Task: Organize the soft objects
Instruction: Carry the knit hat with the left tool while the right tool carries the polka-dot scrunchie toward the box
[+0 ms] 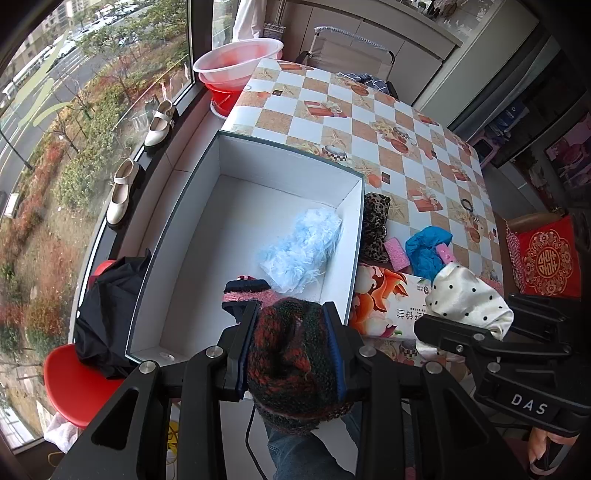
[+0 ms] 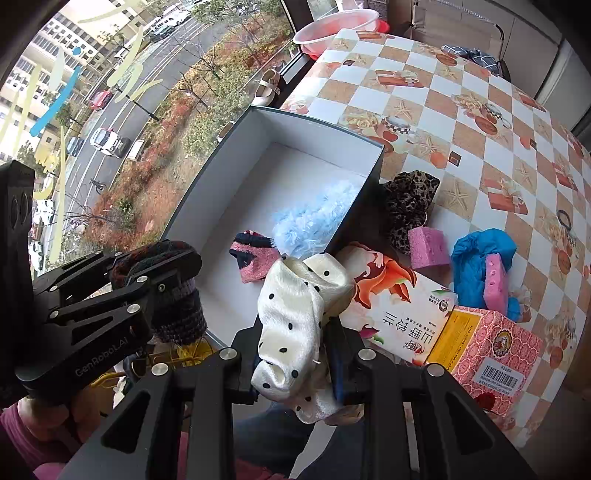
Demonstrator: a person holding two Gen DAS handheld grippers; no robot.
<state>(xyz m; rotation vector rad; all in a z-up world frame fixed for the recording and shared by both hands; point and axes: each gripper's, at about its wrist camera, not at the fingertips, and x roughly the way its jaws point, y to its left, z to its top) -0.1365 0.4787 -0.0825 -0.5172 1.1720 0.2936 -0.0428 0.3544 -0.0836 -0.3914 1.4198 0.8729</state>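
I hold the left gripper (image 1: 291,347) closed on a dark red-and-green knitted hat (image 1: 291,362); the jaws press its bulk from both sides, which keeps the loose knit from slumping out while it hangs at the near edge of the box (image 1: 288,162). The right gripper (image 2: 295,354) is likewise clamped, its jaws pinching a white polka-dot cloth (image 2: 299,317) around the middle so that both ends drape free; I judge this grip suits a slippery fabric that would slide from an end hold. Both items sit just short of the box rim, the hat nearer the box's near end, the cloth over the flowered packet (image 2: 399,310) beside the box's right wall. The box lies open-topped so soft items can be dropped straight in. Inside it, closest to me, lies a pink-and-navy sock (image 1: 245,291), and just beyond it a pale blue fluffy piece (image 1: 301,247) against the right wall; the rest of the floor is bare, so I judge the sorting is at an early stage. On the checked tablecloth (image 1: 369,122) to the right of the box wait a pink patterned carton (image 2: 491,354), a blue cloth (image 2: 476,258) with a pink sponge (image 2: 495,280) lying on it, a second pink sponge (image 2: 428,247), and a leopard-print item (image 2: 410,203) touching the box's outer wall. Farther off, a black hair tie (image 2: 567,219) rests alone, and a pink basin (image 2: 336,26) stands past the table's far corner.
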